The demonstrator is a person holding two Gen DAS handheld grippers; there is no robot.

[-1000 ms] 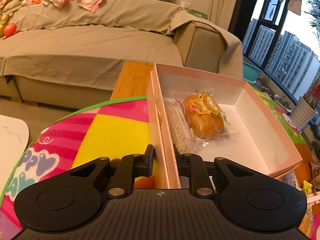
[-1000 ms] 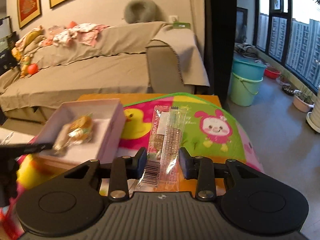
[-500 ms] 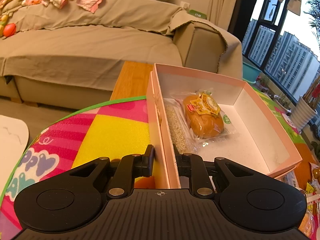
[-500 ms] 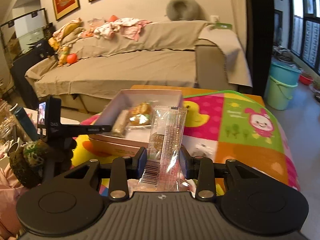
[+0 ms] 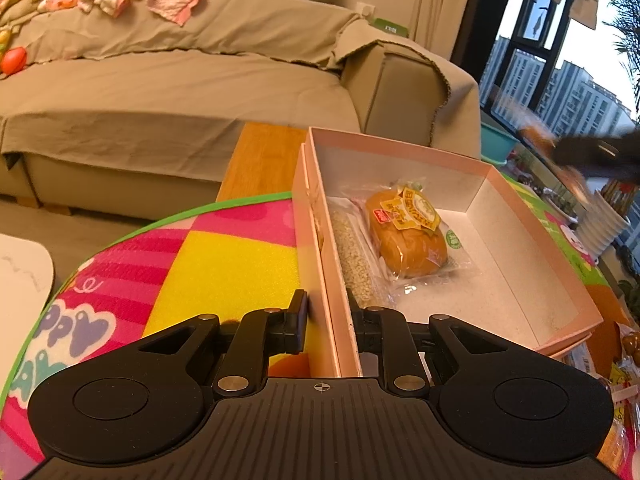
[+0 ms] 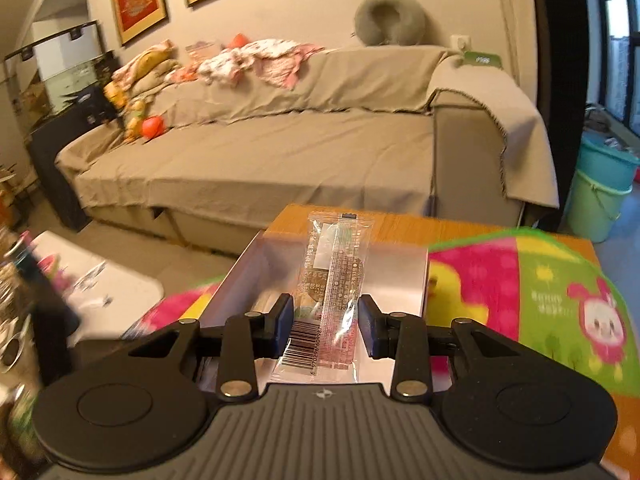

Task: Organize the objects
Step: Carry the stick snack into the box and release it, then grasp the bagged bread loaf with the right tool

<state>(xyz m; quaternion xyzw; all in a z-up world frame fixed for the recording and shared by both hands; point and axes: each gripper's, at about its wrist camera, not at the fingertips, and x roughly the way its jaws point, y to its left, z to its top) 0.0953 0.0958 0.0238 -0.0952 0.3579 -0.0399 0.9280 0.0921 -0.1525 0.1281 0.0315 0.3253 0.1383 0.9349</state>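
Observation:
A pink open box [image 5: 404, 152] sits on the colourful mat. It holds a wrapped bun [image 5: 408, 234] and a long packet of grains [image 5: 354, 258]. My left gripper [image 5: 330, 326] is shut on the box's near wall. My right gripper [image 6: 325, 326] is shut on a long clear snack packet [image 6: 334, 280] and holds it above the same box [image 6: 394, 264]. The right gripper also shows in the left wrist view as a dark blur [image 5: 592, 152] at the upper right.
A beige sofa [image 5: 180, 92] stands behind the wooden table [image 5: 260, 156]. More snack packets [image 5: 626, 364] lie at the mat's right edge. A white low table [image 6: 112, 288] and clutter stand at the left. Teal buckets [image 6: 600, 188] stand at the right.
My right gripper has carried the snack packet leftward to above the box. The left gripper has kept hold of the box wall.

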